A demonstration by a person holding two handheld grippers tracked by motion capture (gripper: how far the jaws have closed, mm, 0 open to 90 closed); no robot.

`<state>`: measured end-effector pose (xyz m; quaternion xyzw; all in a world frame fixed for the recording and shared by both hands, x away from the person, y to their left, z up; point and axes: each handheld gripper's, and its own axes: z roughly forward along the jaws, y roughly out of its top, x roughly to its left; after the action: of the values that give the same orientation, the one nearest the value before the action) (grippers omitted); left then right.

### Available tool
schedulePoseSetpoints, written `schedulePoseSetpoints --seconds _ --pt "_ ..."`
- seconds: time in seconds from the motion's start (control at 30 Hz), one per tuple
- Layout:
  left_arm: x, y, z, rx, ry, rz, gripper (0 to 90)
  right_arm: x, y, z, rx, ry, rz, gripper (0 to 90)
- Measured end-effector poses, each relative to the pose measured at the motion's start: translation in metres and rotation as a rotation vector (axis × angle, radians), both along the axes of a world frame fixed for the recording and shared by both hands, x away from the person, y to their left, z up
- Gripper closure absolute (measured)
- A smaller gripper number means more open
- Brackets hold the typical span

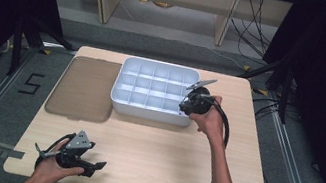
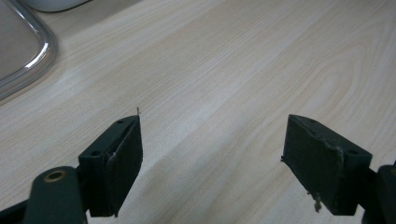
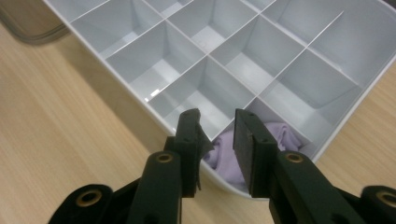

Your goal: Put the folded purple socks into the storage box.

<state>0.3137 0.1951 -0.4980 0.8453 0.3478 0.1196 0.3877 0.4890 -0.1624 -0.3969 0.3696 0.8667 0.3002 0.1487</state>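
Note:
A white compartment tray [image 1: 147, 113] sits at the back middle of the wooden table. Its near right corner cell holds a lilac cloth [image 3: 285, 135]; the other cells I can see are bare. My right gripper [image 1: 183, 106] hovers at that corner. In the right gripper view its jaws [image 3: 217, 126] stand a little apart just above the cloth, with nothing clamped between them. My left gripper [image 1: 98, 166] rests low near the table's front left edge. In the left gripper view it [image 2: 212, 158] is wide open over bare wood.
A translucent brownish lid [image 1: 84, 89] lies flat to the left of the tray, its rounded edge also in the left gripper view [image 2: 44, 51]. Bare tabletop [image 1: 164, 158] stretches between the two hands. Dark stands and cables surround the table.

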Motion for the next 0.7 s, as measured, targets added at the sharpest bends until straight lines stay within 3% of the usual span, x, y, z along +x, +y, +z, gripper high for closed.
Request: schedulePoseSetpoints --seconds 0.2,0.27,0.33,0.37,0.4,0.43,0.57,0.67,0.7 --pt "0.0 0.0 0.0 -0.002 0.001 0.001 19.2 -0.013 0.0 -0.002 0.043 0.005 -0.01 65.5" --pt "0.001 0.001 0.0 0.007 0.002 -0.007 19.2 -0.017 0.001 -0.003 0.058 -0.004 -0.006 63.4" --pt "0.0 0.0 -0.001 -0.013 0.001 0.01 19.2 -0.02 0.0 -0.003 0.077 -0.01 -0.011 60.7" --pt "0.0 0.0 -0.001 -0.014 0.0 0.01 19.2 -0.022 0.0 -0.005 0.085 -0.033 -0.003 60.1" --pt "0.0 0.0 0.0 -0.005 0.001 0.009 19.2 -0.024 0.001 -0.004 0.084 -0.013 -0.019 58.7" --pt "0.0 0.001 0.0 -0.004 0.0 0.004 19.2 -0.025 0.001 -0.006 0.091 -0.029 0.0 57.4" --pt "0.0 0.0 -0.001 -0.014 0.001 0.01 19.2 -0.033 0.002 -0.008 0.137 -0.051 -0.013 52.0" --pt "0.0 0.0 -0.001 -0.015 0.0 0.012 19.2 -0.039 0.002 -0.008 0.139 -0.045 -0.017 46.2" --pt "0.0 0.0 -0.001 -0.015 -0.001 0.013 19.2 -0.04 0.002 -0.011 0.153 -0.07 -0.016 44.7"
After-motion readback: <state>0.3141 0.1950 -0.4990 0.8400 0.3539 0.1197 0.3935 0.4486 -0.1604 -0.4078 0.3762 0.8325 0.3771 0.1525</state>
